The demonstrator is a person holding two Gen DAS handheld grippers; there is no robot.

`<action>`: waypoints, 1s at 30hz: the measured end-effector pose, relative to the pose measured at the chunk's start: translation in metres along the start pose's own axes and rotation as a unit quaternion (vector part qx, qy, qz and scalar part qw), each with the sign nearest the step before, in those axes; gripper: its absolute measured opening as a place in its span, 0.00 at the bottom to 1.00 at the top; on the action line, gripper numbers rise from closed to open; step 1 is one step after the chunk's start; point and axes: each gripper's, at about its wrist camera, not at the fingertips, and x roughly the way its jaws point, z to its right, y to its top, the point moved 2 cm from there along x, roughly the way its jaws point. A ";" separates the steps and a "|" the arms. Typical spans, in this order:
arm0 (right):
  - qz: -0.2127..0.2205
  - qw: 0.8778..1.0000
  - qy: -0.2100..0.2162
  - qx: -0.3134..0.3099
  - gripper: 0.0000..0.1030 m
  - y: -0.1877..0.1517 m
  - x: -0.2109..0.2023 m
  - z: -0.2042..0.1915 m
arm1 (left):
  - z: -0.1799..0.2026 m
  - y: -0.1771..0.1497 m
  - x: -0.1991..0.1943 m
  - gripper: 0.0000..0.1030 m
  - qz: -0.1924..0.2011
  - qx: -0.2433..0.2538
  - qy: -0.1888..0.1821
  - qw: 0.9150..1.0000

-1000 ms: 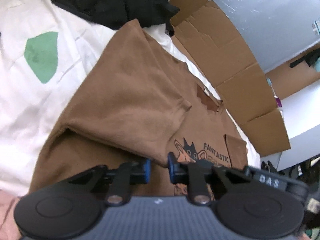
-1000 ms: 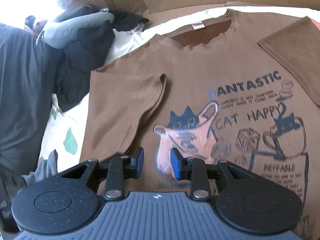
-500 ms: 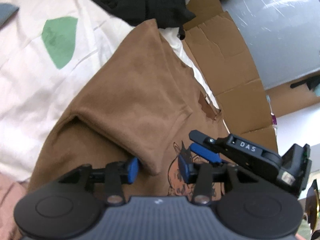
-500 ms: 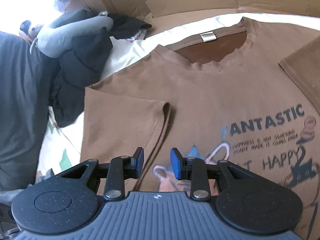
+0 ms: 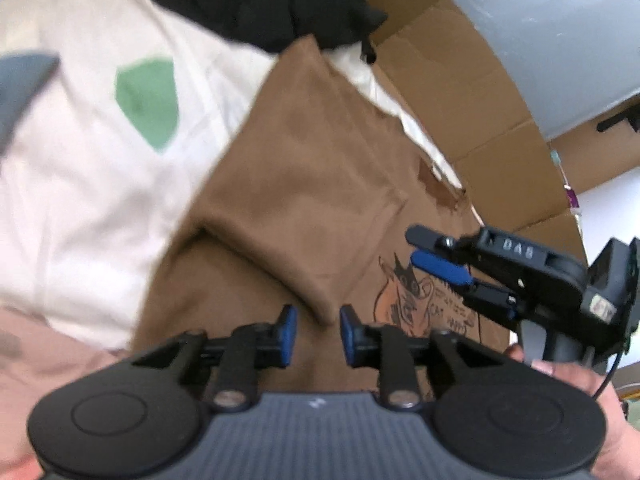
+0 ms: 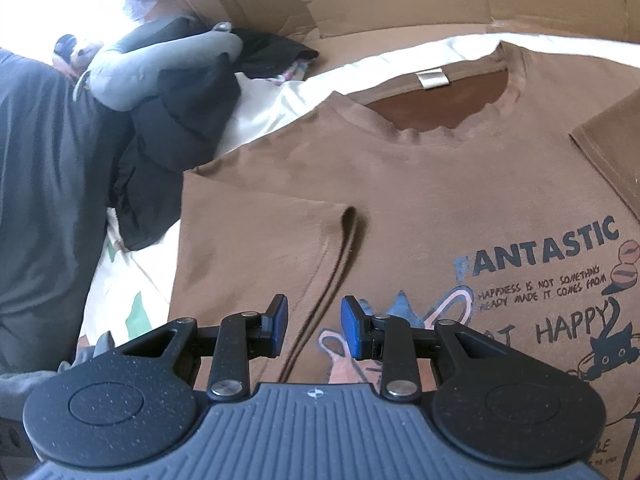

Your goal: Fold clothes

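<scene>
The brown shirt [image 6: 420, 208] lies print-up on the sheet [image 5: 80, 184], its sleeve [image 5: 304, 216] folded inward. Both grippers, left [image 5: 314, 330] and right [image 6: 311, 322], stand open and hold nothing. The sleeve's corner sits between the left jaws, its hem runs between the right; any pinch should take that top layer only.

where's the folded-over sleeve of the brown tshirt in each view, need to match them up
Left wrist: the folded-over sleeve lies mid-frame, its corner reaching down between the open left gripper.
Right wrist: the same sleeve sits left of centre, its hem curving down toward the open right gripper.
Shared landmark: the cat print on the brown t-shirt, just right of the sleeve in both.
</scene>
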 end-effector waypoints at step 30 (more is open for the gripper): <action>-0.074 0.988 0.013 -0.138 0.32 -0.069 0.038 -0.069 | -0.025 0.031 0.012 0.03 -0.003 0.140 0.125 0.982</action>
